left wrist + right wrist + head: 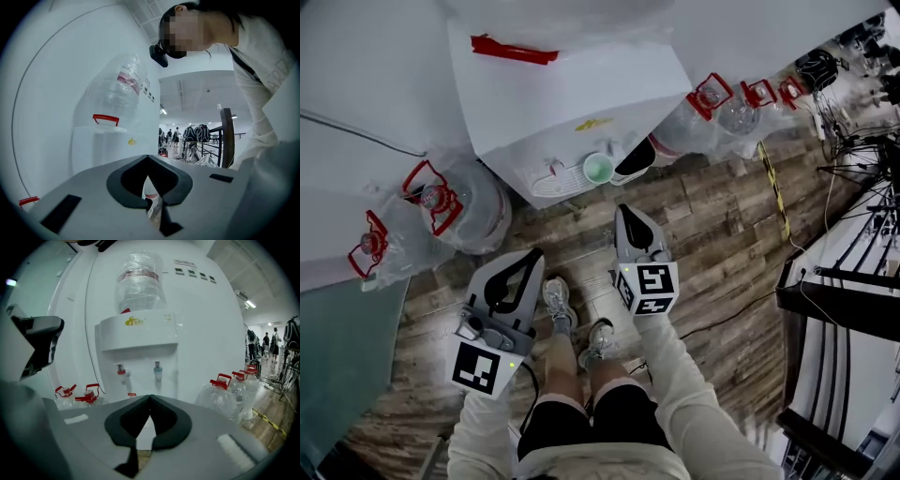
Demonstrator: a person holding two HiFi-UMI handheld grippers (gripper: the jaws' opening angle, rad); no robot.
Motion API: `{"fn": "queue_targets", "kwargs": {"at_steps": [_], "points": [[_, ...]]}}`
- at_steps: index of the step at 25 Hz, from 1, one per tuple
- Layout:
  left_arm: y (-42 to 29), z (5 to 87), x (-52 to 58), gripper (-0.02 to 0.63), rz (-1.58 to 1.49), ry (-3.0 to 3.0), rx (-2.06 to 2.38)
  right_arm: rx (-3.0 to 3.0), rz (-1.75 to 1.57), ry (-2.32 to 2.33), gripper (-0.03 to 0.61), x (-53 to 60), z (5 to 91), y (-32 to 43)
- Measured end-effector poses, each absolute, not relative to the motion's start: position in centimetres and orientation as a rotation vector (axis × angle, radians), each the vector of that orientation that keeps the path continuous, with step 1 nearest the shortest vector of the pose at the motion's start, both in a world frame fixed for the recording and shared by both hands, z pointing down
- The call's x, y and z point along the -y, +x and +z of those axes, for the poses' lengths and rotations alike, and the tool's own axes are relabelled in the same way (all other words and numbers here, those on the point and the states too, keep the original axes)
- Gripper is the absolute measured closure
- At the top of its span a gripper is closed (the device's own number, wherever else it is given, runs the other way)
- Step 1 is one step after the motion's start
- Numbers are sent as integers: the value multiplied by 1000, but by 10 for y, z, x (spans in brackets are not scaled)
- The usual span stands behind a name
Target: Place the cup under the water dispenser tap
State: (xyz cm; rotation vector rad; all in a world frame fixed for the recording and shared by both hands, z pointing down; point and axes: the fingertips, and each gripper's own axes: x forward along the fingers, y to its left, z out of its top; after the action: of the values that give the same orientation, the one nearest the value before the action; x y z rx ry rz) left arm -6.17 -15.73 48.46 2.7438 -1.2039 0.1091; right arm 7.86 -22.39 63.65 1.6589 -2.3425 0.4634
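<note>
Both closed up empty: left tongs (528,258) and right tongs (628,212) were held off, the cup (598,169) just ahead of them on the water dispenser (581,103) drip tray (555,182).

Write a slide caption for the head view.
Cup on the drip tray of the water dispenser; left gripper and right gripper held above the wood floor, jaws shut.

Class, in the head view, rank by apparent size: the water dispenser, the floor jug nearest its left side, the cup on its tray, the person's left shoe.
1. water dispenser
2. floor jug
3. cup and left shoe: about alike, and at different distances from the camera, so not ranked.
</note>
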Motion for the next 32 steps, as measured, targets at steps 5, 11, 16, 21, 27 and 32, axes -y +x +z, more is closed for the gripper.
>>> {"fn": "queue_targets", "kwargs": {"at_steps": [5, 11, 16, 21, 27, 32], "points": [[-54, 458, 153, 607, 93, 2759, 1206, 2379, 434, 1671, 569, 204, 590, 84], [-50, 425, 145, 607, 81, 2767, 1231, 2413, 372, 1666, 569, 179, 535, 86], [-50, 397, 134, 607, 81, 2776, 1244, 2447, 343, 1661, 569, 159, 493, 88], [-52, 368, 125, 607, 58, 2786, 1267, 2452, 300, 1658, 569, 145, 454, 90], [-50, 333, 112, 609, 20, 2797, 1292, 2463, 255, 1652, 569, 125, 411, 93], [-51, 309, 102, 609, -8, 2803, 1316, 2487, 223, 1664, 569, 111, 377, 97]]}}
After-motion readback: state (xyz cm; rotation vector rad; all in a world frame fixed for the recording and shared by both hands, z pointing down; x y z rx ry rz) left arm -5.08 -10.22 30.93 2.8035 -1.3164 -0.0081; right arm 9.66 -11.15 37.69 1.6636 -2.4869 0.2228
